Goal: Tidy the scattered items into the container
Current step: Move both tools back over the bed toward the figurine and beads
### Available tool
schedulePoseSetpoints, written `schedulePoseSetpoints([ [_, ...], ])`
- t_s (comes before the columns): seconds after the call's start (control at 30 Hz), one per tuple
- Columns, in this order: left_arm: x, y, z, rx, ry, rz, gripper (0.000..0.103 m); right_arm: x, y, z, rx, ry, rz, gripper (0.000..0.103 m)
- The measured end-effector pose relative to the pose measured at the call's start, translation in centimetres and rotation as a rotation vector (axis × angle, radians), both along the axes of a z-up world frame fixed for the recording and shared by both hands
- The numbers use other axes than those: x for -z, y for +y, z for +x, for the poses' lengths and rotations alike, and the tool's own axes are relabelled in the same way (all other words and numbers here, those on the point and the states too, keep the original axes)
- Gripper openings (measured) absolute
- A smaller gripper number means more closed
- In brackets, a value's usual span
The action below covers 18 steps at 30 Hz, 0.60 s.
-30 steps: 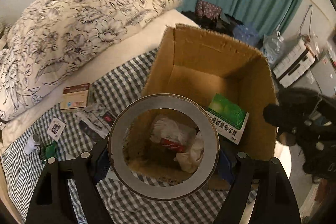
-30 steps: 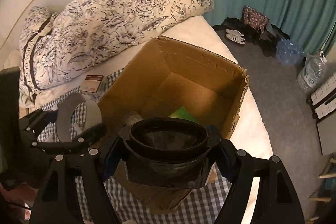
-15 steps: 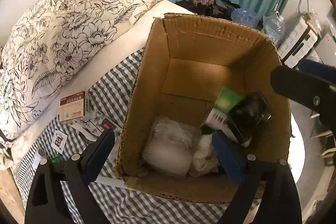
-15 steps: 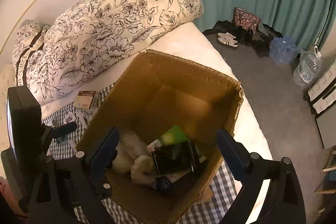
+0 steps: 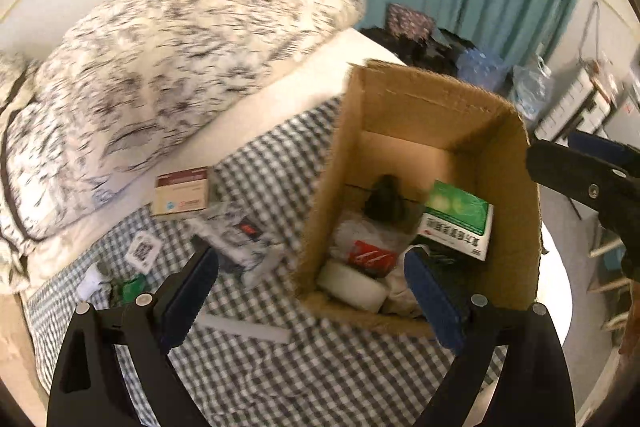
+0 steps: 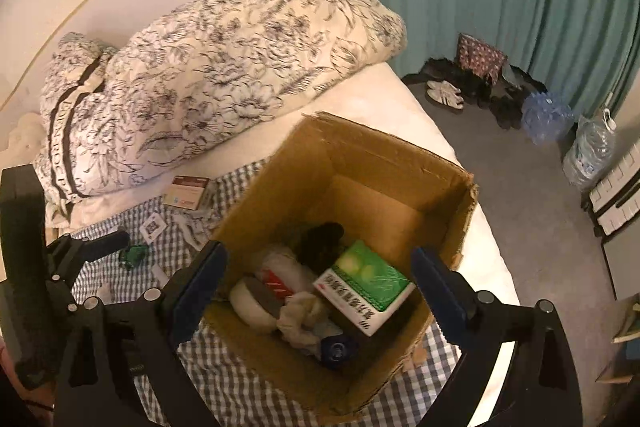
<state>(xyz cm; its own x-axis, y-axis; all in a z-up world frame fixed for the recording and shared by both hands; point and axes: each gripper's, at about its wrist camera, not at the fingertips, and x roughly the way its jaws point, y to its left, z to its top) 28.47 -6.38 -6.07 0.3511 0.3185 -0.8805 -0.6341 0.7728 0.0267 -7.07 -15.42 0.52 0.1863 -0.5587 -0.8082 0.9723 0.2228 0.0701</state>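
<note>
An open cardboard box stands on the checked cloth on the bed. Inside lie a grey tape roll, a green medicine box, a black container and crumpled cloth. My left gripper hangs open and empty over the box's near left corner. My right gripper is open and empty above the box. On the cloth to the left of the box lie a brown-and-white carton, a QR card, a printed packet, a small green item and a white stick.
A flowered pillow lies along the headboard behind the cloth. The bed's edge runs just right of the box, with grey floor, shoes, bags and water bottles by the teal curtain.
The left gripper let go of the tape roll and the right let go of the black container. Both now lie in the box. Both grippers have drawn back and up.
</note>
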Motion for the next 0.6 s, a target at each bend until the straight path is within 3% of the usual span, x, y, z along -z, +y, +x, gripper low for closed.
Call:
schedulePoseSetpoints([
  [0.27, -2.3, 2.2, -9.2, -0.159, -0.035, 0.034, 0.096, -1.2, 3.4, 5.4, -0.081, 0.002, -0.034, 0.094],
  [0.6, -1.8, 5.7, -23.5, -0.365, -0.013, 0.017, 0.096, -0.2, 9.2, 14.8, -0.176, 0.0, -0.03, 0.094],
])
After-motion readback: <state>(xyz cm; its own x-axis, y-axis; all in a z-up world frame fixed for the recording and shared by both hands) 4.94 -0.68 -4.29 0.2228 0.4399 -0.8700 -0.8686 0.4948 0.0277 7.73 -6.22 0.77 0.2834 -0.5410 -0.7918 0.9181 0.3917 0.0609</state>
